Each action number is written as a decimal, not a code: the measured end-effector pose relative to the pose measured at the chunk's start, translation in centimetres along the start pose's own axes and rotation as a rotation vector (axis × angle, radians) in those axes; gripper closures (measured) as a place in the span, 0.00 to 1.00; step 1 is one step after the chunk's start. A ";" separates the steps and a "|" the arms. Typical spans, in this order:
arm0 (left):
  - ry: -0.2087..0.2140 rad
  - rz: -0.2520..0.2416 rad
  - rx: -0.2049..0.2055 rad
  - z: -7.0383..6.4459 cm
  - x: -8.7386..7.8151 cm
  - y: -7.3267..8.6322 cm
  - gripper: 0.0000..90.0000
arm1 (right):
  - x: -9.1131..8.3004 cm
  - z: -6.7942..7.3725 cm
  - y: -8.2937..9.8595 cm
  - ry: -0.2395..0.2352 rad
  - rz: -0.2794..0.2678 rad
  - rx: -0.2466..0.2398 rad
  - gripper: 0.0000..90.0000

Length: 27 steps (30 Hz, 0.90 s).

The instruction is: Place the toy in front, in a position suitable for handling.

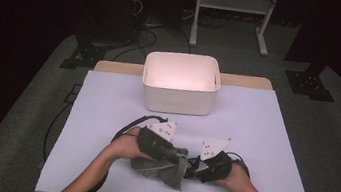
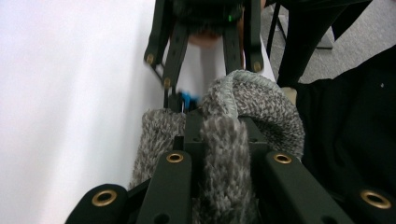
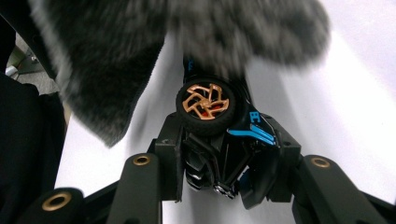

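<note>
Right gripper view, glossy toy car (image 3: 219, 140) clamped, fuzzy, perhaps knitted, sock (image 3: 116, 56) above

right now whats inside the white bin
The white bin shows bare pale inner walls and floor at its far side; its near wall hides the front part of the floor.

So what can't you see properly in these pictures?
- The toy car in the right tool: in the right gripper view the jaws cover its body, and one wheel shows. In the high view it is too small.
- The grey knitted cloth: blurred and cut off by the top edge in the right gripper view; what it is stays unclear.
- The white bin: its inside is washed out by glare in the high view.
- The left tool: cloth hides its tips.
</note>
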<state>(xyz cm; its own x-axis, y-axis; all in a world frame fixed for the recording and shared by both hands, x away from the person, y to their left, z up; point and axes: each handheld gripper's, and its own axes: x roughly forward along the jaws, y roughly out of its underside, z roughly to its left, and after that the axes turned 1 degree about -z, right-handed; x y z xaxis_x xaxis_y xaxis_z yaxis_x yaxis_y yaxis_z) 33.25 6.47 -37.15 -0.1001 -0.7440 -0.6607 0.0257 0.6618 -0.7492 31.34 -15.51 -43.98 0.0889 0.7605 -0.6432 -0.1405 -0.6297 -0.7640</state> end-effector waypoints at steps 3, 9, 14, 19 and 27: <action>0.020 0.019 0.031 0.2 1.6 -1.1 0.87 | 0.1 0.0 0.1 -0.001 -0.011 0.009 0.63; 0.046 0.047 0.030 0.6 3.4 -1.8 0.87 | 0.1 -0.1 0.3 -0.006 -0.025 0.020 0.63; 0.030 0.058 0.032 0.4 2.5 -1.1 0.87 | 0.1 0.0 0.3 -0.003 -0.024 0.010 0.63; 0.013 0.044 -0.011 0.1 0.9 0.6 0.86 | 0.1 0.0 0.2 0.000 -0.021 0.000 0.63; -0.022 0.022 -0.071 -0.2 -1.8 3.3 0.86 | 0.2 -0.1 0.3 -0.009 -0.020 0.006 0.63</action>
<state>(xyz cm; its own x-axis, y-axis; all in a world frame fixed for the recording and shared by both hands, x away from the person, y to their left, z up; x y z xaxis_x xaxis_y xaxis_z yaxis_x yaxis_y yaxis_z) 33.35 10.01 -38.37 -0.0782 -0.7305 -0.6784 -0.0436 0.6823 -0.7298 31.44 -15.57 -44.28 0.0829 0.7744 -0.6273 -0.1451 -0.6133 -0.7764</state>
